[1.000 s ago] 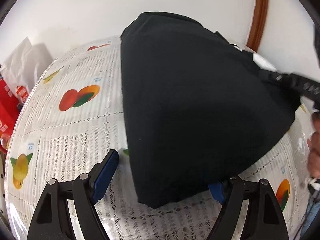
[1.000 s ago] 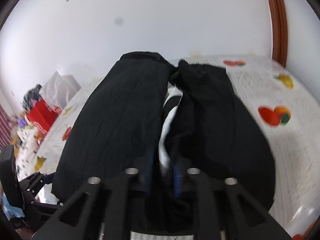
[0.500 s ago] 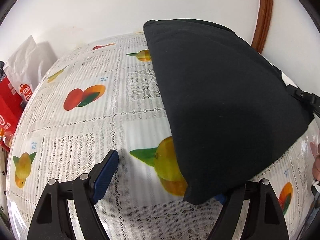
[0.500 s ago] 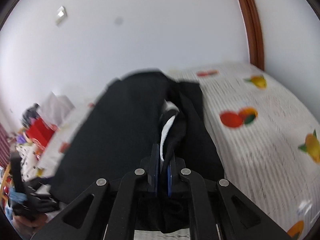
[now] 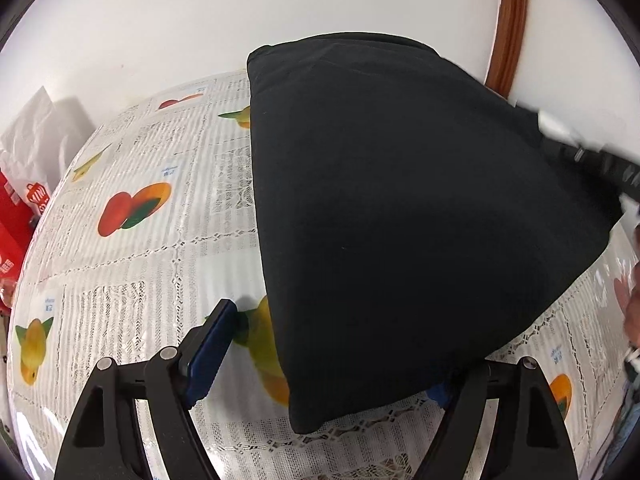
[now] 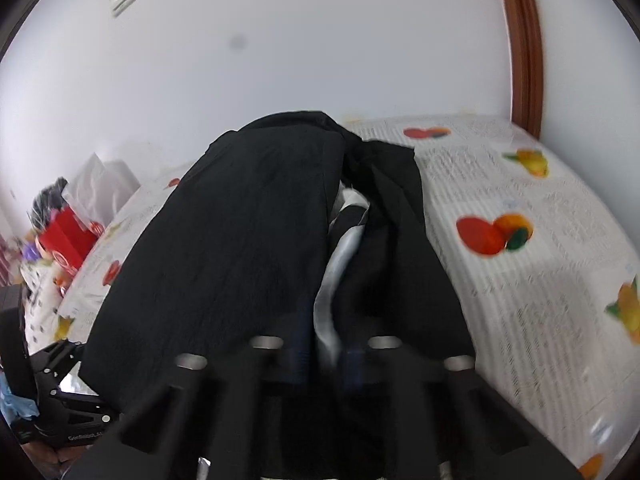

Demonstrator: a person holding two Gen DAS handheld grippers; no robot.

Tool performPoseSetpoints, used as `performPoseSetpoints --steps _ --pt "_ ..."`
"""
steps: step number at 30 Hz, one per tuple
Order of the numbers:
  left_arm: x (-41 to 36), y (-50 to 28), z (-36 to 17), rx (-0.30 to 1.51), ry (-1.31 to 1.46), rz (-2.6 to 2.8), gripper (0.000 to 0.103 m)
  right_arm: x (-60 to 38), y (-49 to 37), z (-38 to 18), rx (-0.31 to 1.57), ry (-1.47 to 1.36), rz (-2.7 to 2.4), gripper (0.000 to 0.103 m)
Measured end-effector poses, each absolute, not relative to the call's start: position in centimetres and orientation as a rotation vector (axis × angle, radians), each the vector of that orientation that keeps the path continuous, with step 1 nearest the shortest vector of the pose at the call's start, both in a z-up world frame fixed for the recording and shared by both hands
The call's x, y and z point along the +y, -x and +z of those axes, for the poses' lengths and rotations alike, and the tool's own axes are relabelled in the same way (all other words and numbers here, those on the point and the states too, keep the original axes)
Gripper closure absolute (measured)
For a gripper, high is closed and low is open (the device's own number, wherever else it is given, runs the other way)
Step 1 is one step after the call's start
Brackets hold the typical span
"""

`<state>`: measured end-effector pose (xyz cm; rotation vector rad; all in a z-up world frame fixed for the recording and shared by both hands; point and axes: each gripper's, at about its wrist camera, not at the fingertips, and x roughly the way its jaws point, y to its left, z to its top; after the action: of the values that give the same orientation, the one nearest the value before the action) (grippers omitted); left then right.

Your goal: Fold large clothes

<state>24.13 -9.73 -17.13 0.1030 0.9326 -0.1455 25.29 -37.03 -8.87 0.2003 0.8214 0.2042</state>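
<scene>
A large black garment (image 5: 400, 220) lies folded in a thick pile on the table (image 5: 120, 272), which has a lace cloth with fruit prints. My left gripper (image 5: 332, 354) is open at the near edge. The garment's near corner lies between its fingers, covering the right blue pad. The left pad (image 5: 210, 354) is bare. In the right wrist view the garment (image 6: 240, 240) shows a white strip in its middle fold. My right gripper (image 6: 325, 356) pinches that fold, its jaws closing on the cloth. It shows blurred at the garment's far right (image 5: 596, 164).
A red box (image 5: 12, 220) and a white plastic bag (image 5: 36, 140) stand at the table's left end. A wooden door frame (image 5: 508, 28) runs up the wall behind. A person's hand (image 5: 630, 312) is at the right edge. Bare tablecloth (image 6: 540, 260) lies right of the garment.
The garment's near corner swung right, uncovering the printed pear, then came back left between the left fingers. The right gripper stayed clamped on the fold as it moved. The left gripper stayed open.
</scene>
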Motion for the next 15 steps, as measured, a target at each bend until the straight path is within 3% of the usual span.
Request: performPoseSetpoints --steps 5,10,15 --pt "-9.6 -23.9 -17.1 0.927 -0.099 -0.132 0.022 -41.9 -22.5 -5.6 0.596 -0.374 0.238 0.098" --pt "-9.6 -24.0 -17.2 0.925 -0.097 -0.127 0.021 -42.3 -23.1 -9.9 0.786 -0.321 0.145 0.095" --pt "-9.2 -24.2 -17.1 0.936 -0.097 -0.152 0.021 -42.2 -20.8 -9.6 0.807 -0.267 0.148 0.085"
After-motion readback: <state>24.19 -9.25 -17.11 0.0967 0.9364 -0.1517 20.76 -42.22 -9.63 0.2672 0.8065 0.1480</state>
